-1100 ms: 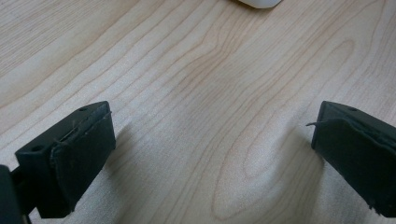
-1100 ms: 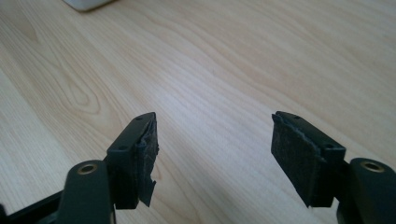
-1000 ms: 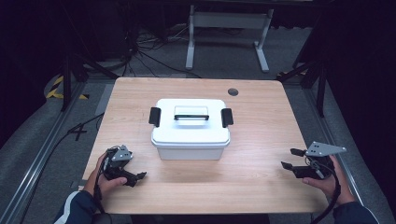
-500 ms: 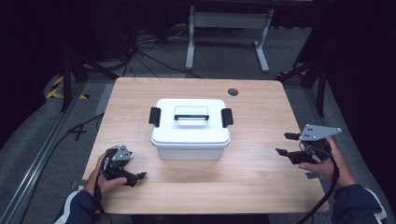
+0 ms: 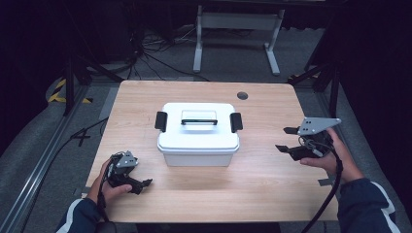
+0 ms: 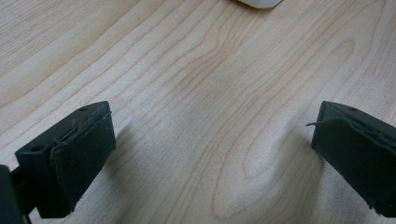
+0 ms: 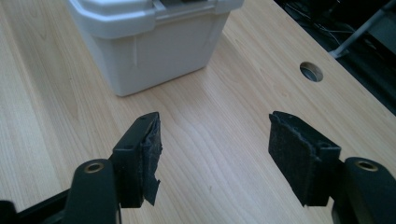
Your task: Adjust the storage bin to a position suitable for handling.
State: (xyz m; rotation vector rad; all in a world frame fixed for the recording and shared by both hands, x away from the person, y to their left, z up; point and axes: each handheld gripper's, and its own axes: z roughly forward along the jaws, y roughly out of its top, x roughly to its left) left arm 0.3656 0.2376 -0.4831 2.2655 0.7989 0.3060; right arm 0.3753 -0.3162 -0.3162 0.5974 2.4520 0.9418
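Observation:
A white lidded box [image 5: 197, 133] with a black handle and black side latches stands in the middle of the wooden table [image 5: 262, 174]. My left gripper [image 5: 141, 183] rests low at the near left of the table, open, with bare wood between its jaws [image 6: 212, 140]. My right gripper [image 5: 287, 139] is held above the table's right side, open and empty, its jaws pointing toward the box. In the right gripper view [image 7: 212, 149] the box's white wall [image 7: 154, 51] stands a short way beyond the jaws. A corner of the box [image 6: 259, 3] peeks in at the top of the left gripper view.
A round cable hole [image 5: 242, 95] sits in the table's far right part, also seen as the hole [image 7: 311, 71] in the right gripper view. Beyond the table stand a white frame [image 5: 235, 24] and floor cables. Metal rails run along the left.
My right gripper has lifted and moved left and forward toward the box. The left gripper and the box have stayed where they were.

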